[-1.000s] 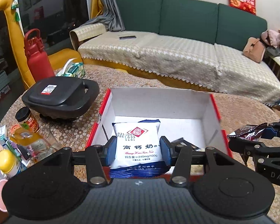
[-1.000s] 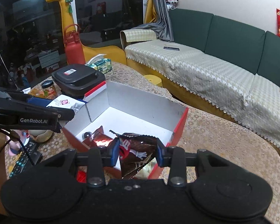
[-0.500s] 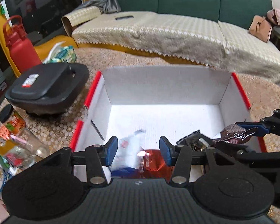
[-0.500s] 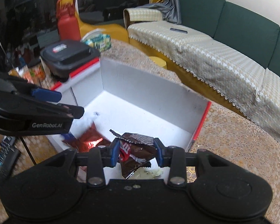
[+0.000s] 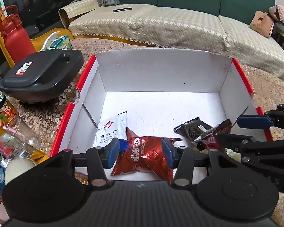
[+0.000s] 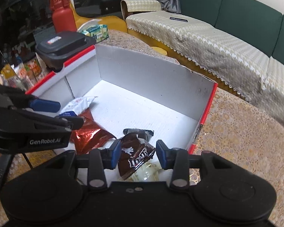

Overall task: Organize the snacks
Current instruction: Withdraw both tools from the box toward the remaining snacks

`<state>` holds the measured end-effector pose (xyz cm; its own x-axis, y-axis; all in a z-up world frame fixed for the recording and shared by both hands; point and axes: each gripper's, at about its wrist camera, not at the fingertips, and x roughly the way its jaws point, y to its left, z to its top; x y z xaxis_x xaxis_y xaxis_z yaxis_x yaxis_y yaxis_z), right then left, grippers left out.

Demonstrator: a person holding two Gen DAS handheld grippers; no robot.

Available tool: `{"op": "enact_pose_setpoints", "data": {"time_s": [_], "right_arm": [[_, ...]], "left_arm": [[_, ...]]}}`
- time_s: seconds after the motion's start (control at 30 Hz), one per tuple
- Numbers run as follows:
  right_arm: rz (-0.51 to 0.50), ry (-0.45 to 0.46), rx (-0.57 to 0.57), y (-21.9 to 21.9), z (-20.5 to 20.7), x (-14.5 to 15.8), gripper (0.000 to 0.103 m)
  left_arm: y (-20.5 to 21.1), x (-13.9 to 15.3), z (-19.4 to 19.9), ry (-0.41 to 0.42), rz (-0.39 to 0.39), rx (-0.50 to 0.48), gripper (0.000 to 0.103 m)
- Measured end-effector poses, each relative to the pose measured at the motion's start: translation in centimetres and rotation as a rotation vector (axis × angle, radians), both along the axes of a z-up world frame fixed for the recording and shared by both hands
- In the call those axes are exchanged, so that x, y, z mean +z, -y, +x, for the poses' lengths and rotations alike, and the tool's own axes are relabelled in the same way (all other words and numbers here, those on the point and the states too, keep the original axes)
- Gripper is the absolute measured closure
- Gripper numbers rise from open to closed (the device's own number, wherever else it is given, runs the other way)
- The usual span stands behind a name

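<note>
Now left tool (image 5: 140, 152) parted over Oreo packet (image 5: 143, 151), right tool (image 6: 138, 154) just loosening, M&M's bag (image 6: 135, 155) between.

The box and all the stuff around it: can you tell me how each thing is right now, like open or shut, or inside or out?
Box: open on top, holding snacks.
Oreo packet: sealed, lying in the box.
White milk snack packet: lying in the box.
M&M's bag: crumpled, between open jaws.
Left gripper: open, empty.
Right gripper: just been opening, pads off the bag.
Black container: lid shut.
Red bottle: upright, capped.
</note>
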<state>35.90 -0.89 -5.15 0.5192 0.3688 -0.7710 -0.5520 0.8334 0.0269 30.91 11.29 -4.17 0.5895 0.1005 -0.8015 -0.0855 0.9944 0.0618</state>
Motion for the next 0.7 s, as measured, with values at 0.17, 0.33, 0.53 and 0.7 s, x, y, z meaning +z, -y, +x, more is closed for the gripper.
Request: {"op": "enact_pose_setpoints", "data": {"time_s": [0.17,0.33,0.53,0.7], "right_arm": [[0.047,0.015,-0.022,1.0,-0.9,1.4,0.045],[0.069,0.019,-0.032,1.7,-1.9,2.7,0.043],[0.107,0.036,-0.048,2.9,-3.8,4.3,0.025],[0.132,0.035,-0.047,4.0,-5.4,5.4,0.021]], "left_arm": [[0.0,1.3,-1.0,0.021,-0.020,0.004,0.047],[0.3,3.0,-2.4,0.048,-0.029,-0.003,0.043],[1.1,4.8,-4.3,0.074,-0.039,-0.015,0.035],[1.6,6.3,-6.3,0.103,-0.043,-0.030,0.026]]}}
